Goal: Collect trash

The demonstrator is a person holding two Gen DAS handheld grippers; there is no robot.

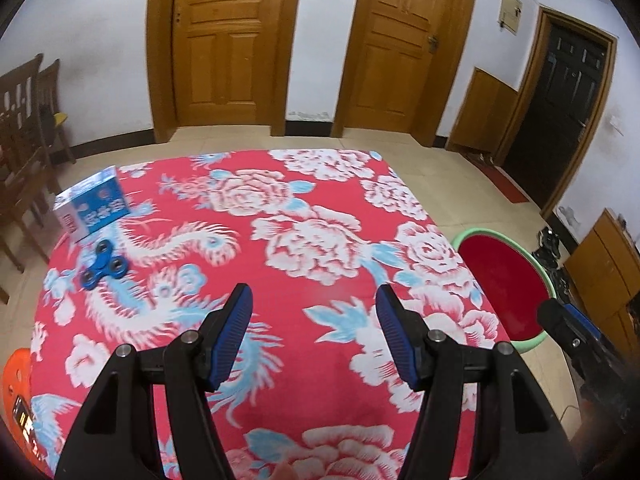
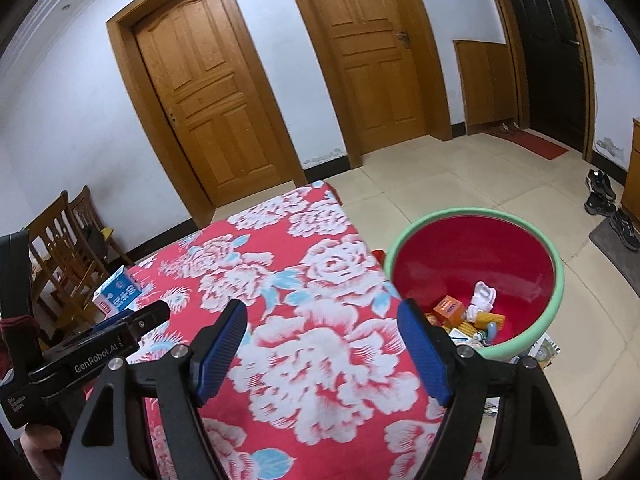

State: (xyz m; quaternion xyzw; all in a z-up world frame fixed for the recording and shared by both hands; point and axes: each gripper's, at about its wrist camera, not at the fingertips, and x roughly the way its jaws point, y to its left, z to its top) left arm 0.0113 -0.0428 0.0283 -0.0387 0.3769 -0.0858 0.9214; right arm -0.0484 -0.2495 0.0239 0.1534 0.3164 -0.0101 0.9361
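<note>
Both grippers gape with nothing between their pads: the left gripper (image 1: 314,304) and right gripper (image 2: 322,320) hover above the floral tablecloth (image 1: 312,216). Trash lies in the red bin (image 2: 556,280); a blue carton (image 1: 94,208) and blue spinner (image 1: 104,270) sit at the table's far left.

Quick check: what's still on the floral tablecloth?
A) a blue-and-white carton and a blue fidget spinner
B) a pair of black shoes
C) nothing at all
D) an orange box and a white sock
A: the blue-and-white carton and the blue fidget spinner sit near the left edge of the tablecloth; the orange box is in the bin.
</note>
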